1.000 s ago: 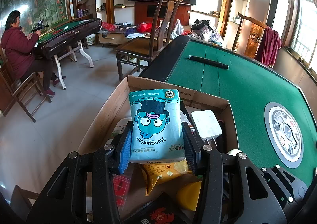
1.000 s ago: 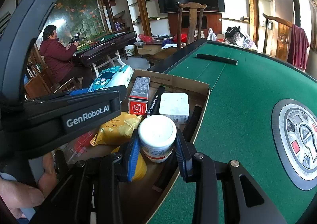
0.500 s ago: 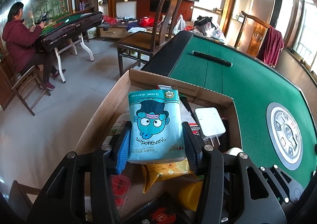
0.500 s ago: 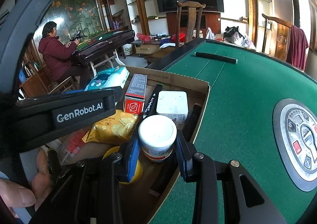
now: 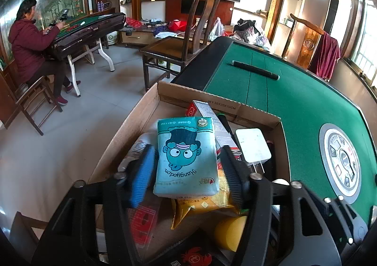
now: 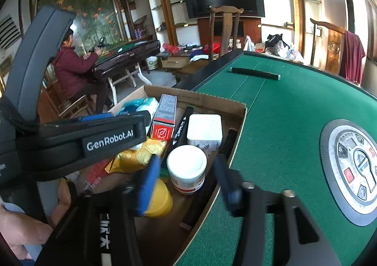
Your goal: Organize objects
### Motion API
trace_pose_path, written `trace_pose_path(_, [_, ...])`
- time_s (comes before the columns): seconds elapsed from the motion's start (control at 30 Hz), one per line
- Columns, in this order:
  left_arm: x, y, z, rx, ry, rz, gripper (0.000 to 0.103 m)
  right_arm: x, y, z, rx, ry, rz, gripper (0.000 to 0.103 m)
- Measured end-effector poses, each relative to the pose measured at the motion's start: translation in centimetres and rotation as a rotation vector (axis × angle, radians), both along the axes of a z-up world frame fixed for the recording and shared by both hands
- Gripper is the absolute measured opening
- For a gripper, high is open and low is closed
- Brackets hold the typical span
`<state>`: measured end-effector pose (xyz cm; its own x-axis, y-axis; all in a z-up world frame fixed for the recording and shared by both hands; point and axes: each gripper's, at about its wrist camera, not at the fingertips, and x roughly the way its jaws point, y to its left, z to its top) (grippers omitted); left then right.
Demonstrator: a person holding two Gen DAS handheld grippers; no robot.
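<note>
**A:** What's on your left feed?

**B:** I'm looking at the tissue pack (image 5: 187,157) in the cardboard box (image 5: 141,115), upside down, long axis running away from me toward the box's far wall. I can read "Hangyodon" inverted under the cartoon face; the smaller print is too fine. My left gripper (image 5: 186,171) has its jaws spreading apart, pack between them, pads clear of its sides.

**A:** And the right?

**B:** The white-lidded jar (image 6: 187,168) stands upright near the box's table-side wall. My right gripper (image 6: 186,183) is opening too, blurred, jar between the pads but untouched. Its label is too small to read.

**A:** Any other writing?

**B:** "GenRobot.AI" on the left gripper's body, which hides much of the box. The box's far wall reads "WY 30X20X10CM". A red-and-grey carton (image 6: 165,117) lies lengthwise beside a black marker (image 6: 182,124); their print is illegible. The yellow snack bag (image 5: 202,204) is half covered by the pack, and the yellow tub (image 6: 157,200) is partly hidden by my blue pad.
</note>
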<state>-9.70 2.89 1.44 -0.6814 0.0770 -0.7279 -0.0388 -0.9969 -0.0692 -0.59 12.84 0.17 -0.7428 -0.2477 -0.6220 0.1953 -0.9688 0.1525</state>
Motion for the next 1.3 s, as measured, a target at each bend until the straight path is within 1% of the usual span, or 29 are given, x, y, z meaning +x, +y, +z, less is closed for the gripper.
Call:
trace_pose_path(0.03, [0.0, 0.0, 0.0, -0.001, 0.003, 0.002, 0.064, 0.1, 0.1, 0.2, -0.004, 0.010, -0.006, 0.061])
trace_pose_path(0.07, [0.0, 0.0, 0.1, 0.000, 0.006, 0.003, 0.065, 0.2, 0.1, 0.3, -0.004, 0.019, -0.011, 0.063])
trace_pose_path(0.2, [0.1, -0.1, 0.1, 0.006, 0.006, 0.005, 0.068, 0.5, 0.2, 0.9, 0.001, 0.039, -0.018, 0.064])
trace_pose_path(0.23, [0.2, -0.1, 0.2, 0.007, 0.008, 0.003, 0.071, 0.6, 0.2, 1.0, 0.003, 0.040, -0.018, 0.065])
trace_pose_path(0.33, [0.4, -0.1, 0.4, 0.006, 0.025, 0.000, 0.072, 1.1, 0.1, 1.5, 0.009, 0.051, -0.023, 0.068])
trace_pose_path(0.4, [0.5, 0.0, 0.5, 0.004, 0.031, -0.005, 0.072, 1.5, 0.0, 1.9, 0.011, 0.061, -0.028, 0.072])
trace_pose_path(0.43, [0.6, 0.0, 0.6, 0.012, 0.034, -0.009, 0.072, 1.7, 0.0, 2.1, 0.012, 0.070, -0.033, 0.076])
trace_pose_path(0.47, [0.8, -0.1, 0.6, 0.025, 0.038, -0.015, 0.072, 1.9, 0.1, 2.4, 0.015, 0.080, -0.041, 0.077])
trace_pose_path(0.53, [1.1, -0.2, 0.8, 0.051, 0.047, -0.015, 0.073, 2.5, 0.2, 2.7, 0.025, 0.092, -0.051, 0.077])
trace_pose_path(0.6, [1.6, -0.3, 1.0, 0.078, 0.052, -0.020, 0.079, 3.1, 0.4, 2.9, 0.029, 0.101, -0.062, 0.077])
trace_pose_path(0.67, [2.5, -0.4, 1.1, 0.100, 0.068, -0.016, 0.080, 3.6, 0.6, 3.0, 0.020, 0.099, -0.062, 0.078])
trace_pose_path(0.8, [4.5, 0.2, 1.2, 0.067, 0.077, -0.019, 0.080, 4.4, 0.6, 3.0, 0.033, 0.089, -0.059, 0.078])
trace_pose_path(0.97, [7.0, -0.1, 2.1, 0.036, 0.114, -0.020, 0.080, 6.2, 0.9, 3.2, 0.047, 0.106, -0.049, 0.078])
trace_pose_path(1.03, [8.2, -0.6, 2.4, 0.008, 0.139, -0.001, 0.080, 7.4, 1.4, 3.3, 0.044, 0.128, -0.055, 0.078])
trace_pose_path(1.1, [9.7, -1.0, 2.7, -0.025, 0.184, 0.021, 0.080, 8.2, 2.0, 3.0, 0.036, 0.133, -0.065, 0.078])
trace_pose_path(1.2, [11.9, -1.8, 2.8, -0.063, 0.229, 0.049, 0.080, 8.4, 2.9, 2.5, 0.011, 0.105, -0.076, 0.078])
trace_pose_path(1.3, [13.7, -2.6, 2.9, -0.073, 0.255, 0.054, 0.080, 8.9, 3.3, 2.3, -0.005, 0.100, -0.078, 0.078])
